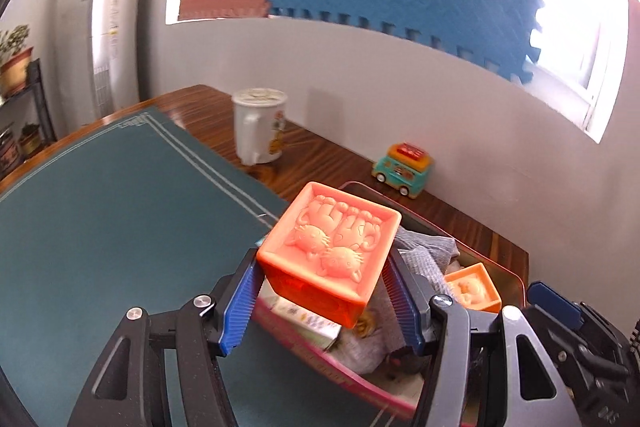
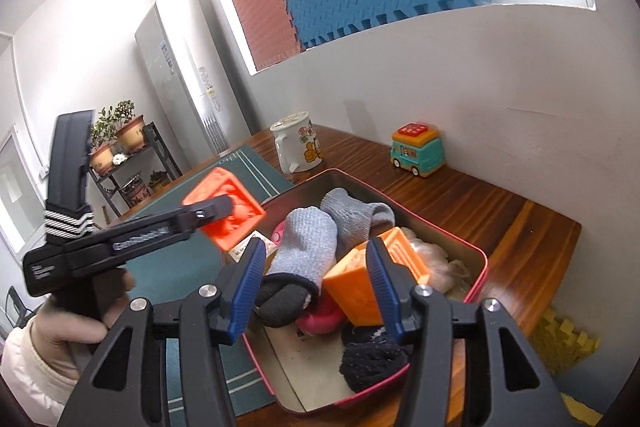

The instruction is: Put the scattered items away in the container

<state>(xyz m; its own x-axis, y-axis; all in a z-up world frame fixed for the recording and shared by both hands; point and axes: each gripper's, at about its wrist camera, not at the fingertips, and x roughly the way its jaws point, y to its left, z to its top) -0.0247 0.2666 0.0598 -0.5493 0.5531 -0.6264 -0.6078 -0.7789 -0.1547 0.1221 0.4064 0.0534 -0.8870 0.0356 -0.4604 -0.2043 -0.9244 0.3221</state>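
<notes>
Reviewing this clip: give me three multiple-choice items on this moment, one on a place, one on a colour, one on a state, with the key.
1. Where does the toy van stand?
A. in the tin
B. on the wooden table by the wall
C. on the green mat

2. What colour is the block in the left gripper?
A. orange
B. blue
C. white

3. How is the right gripper?
A. shut on a sock
B. shut on the mug
C. open over the tin

Key: B, the van sits on bare wood behind the tin; A, its cat relief is orange; C, its pads grip nothing.
</notes>
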